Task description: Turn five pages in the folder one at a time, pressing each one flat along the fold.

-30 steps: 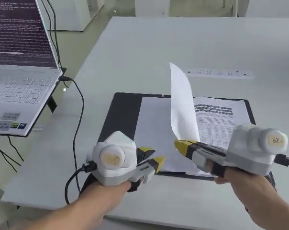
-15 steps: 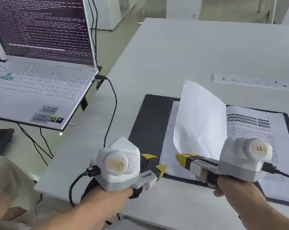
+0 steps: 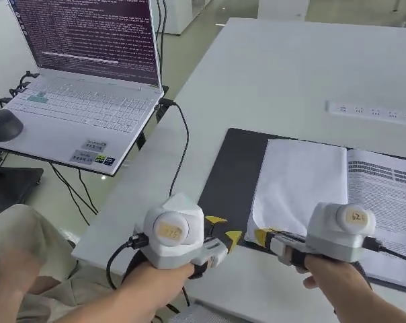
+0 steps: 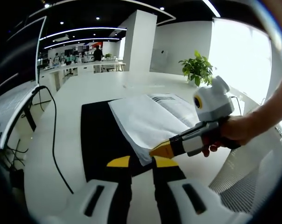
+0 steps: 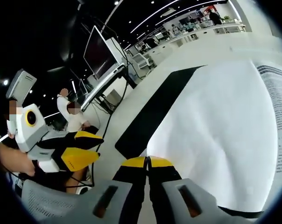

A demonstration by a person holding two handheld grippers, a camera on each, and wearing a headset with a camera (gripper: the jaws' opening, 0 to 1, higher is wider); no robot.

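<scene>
A black folder (image 3: 233,178) lies open on the white table. A turned page (image 3: 300,182), blank side up, rests slightly bowed over the folder's left half; a printed page (image 3: 388,195) lies on the right half. My right gripper (image 3: 262,235) is shut on the turned page's near left corner (image 5: 152,151), low over the folder's front edge. In the left gripper view this right gripper (image 4: 160,150) pinches the same page (image 4: 143,121). My left gripper (image 3: 223,229) hovers just left of it at the table's front edge, jaws a little apart and holding nothing (image 4: 141,162).
An open laptop (image 3: 89,87) stands on a stand off the table's left side, with a black cable (image 3: 183,148) running down from it. A white power strip (image 3: 371,111) lies at the back right. A dark mouse (image 3: 5,124) sits far left.
The page held upright by my right gripper has swung over to the left and come down on the folder's left half. The right gripper stayed shut on its corner. The head camera turned left.
</scene>
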